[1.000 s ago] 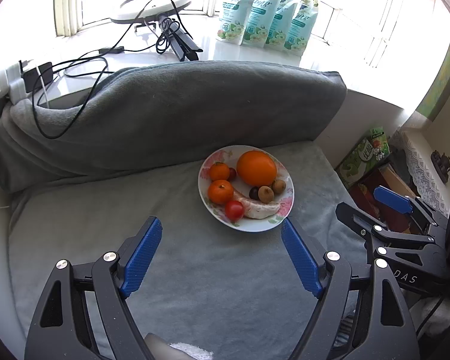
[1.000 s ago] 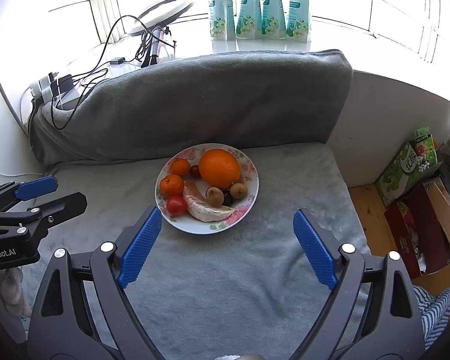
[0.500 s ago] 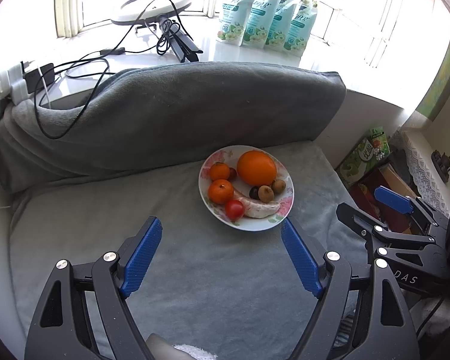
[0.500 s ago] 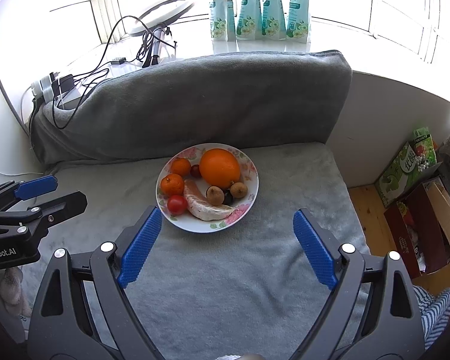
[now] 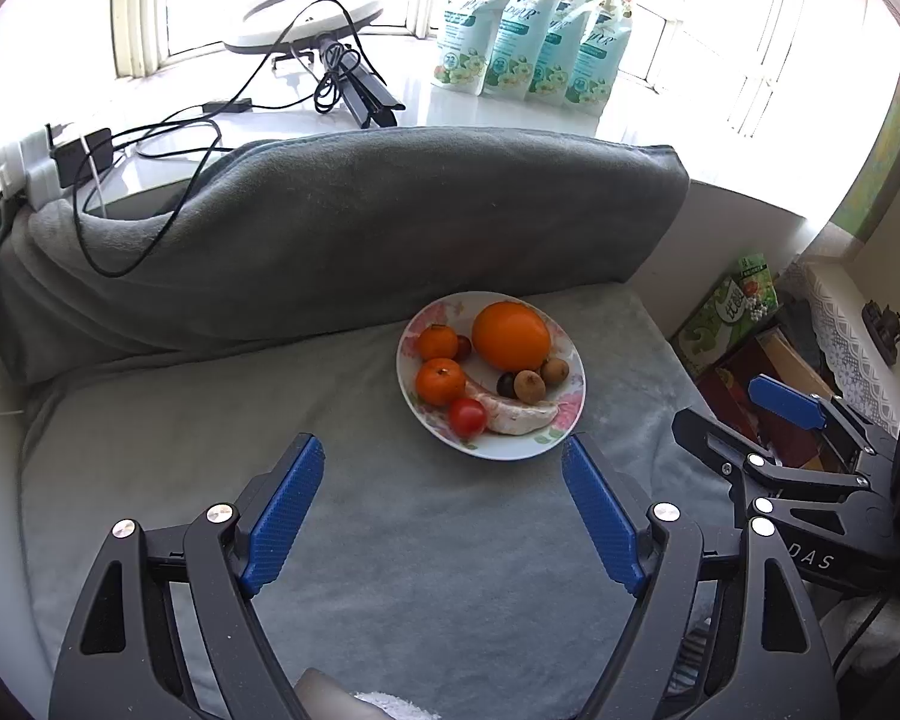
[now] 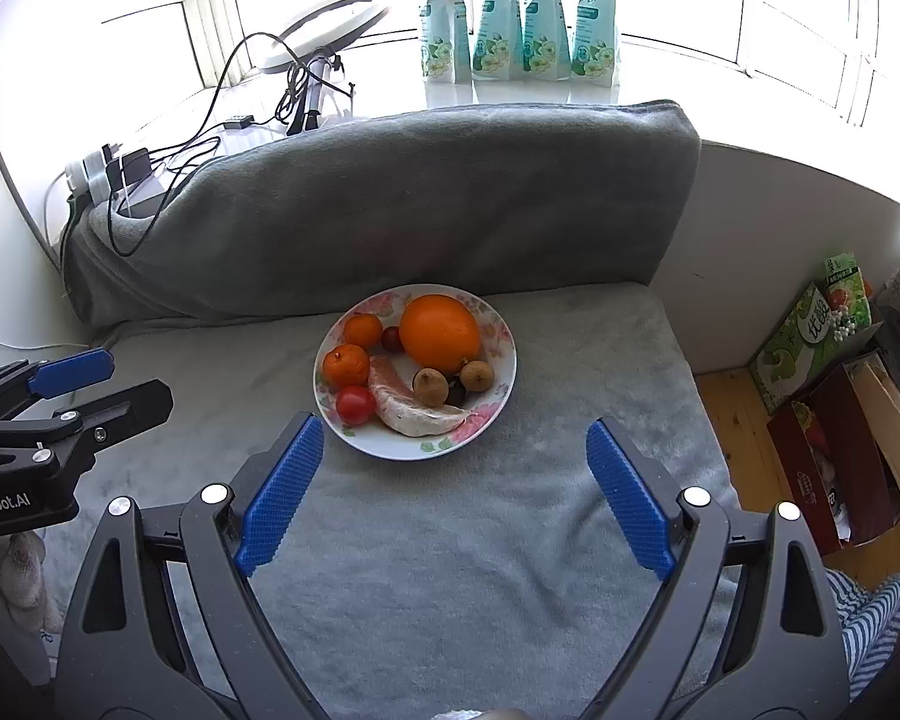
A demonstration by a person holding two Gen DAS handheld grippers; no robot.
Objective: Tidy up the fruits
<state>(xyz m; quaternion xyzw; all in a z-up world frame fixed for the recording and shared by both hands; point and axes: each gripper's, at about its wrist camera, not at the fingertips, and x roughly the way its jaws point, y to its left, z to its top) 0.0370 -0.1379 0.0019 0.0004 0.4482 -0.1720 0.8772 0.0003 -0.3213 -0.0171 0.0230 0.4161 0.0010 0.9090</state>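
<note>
Both tongs, left (image 5: pixel 441 507) and right (image 6: pixel 453 495), gape empty; tomato (image 6: pixel 355 404) looks squishy and slick, so pinch gently around its middle.

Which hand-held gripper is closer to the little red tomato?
Left, barely. The left hand-held gripper sits just below the tomato; the right hand-held gripper is centred further right of it.

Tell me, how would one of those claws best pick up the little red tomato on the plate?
Probably from above and the near side. The tomato sits at the plate's near-left edge, with a small orange just behind and the pomelo wedge against its right. Grip across its round middle, with one finger in the gap towards the wedge.
</note>
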